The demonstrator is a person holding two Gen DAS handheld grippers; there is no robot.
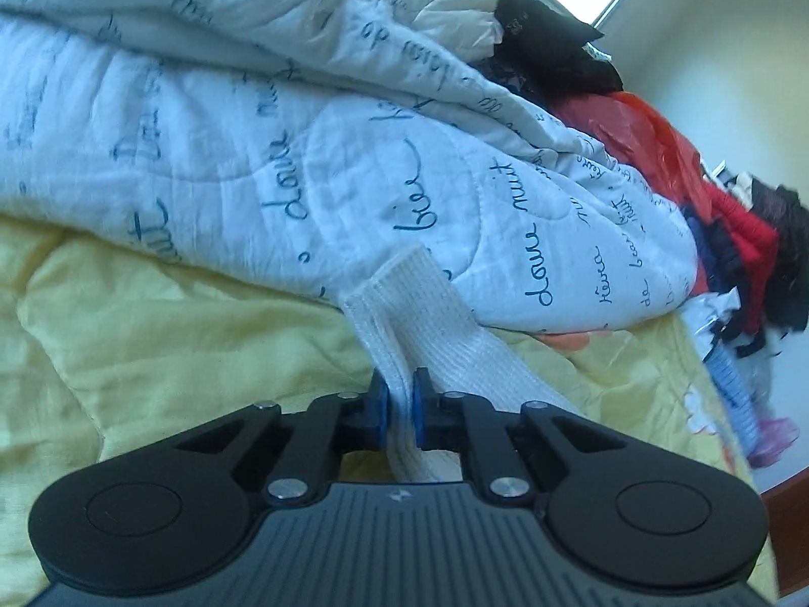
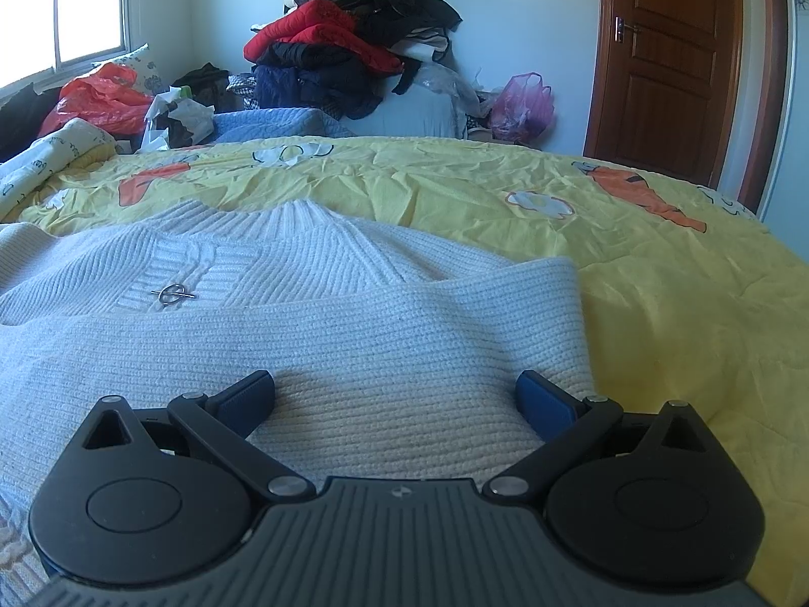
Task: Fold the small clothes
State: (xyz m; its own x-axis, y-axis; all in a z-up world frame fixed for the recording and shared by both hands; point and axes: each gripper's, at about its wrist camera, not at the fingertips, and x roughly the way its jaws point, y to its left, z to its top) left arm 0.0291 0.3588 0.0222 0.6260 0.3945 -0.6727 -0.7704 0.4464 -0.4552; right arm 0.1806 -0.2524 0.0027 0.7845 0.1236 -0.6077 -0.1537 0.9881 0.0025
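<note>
A white ribbed knit sweater (image 2: 313,334) lies spread on the yellow bedspread (image 2: 657,303), one sleeve folded across its chest and a small metal pin (image 2: 172,294) near the collar. My right gripper (image 2: 395,402) stands open just above the folded sleeve, nothing between its blue pads. In the left wrist view my left gripper (image 1: 400,404) is shut on the other sleeve (image 1: 419,313) of the sweater; the ribbed cuff sticks out past the pads and hangs over the yellow bedspread (image 1: 151,334). The view is tilted.
A rolled white quilt with blue script (image 1: 328,152) lies close beyond the held sleeve. At the bed's far side are heaped clothes (image 2: 349,45), a red plastic bag (image 2: 101,98), a blue knit (image 2: 273,121) and a pink bag (image 2: 521,103). A wooden door (image 2: 672,55) stands at right.
</note>
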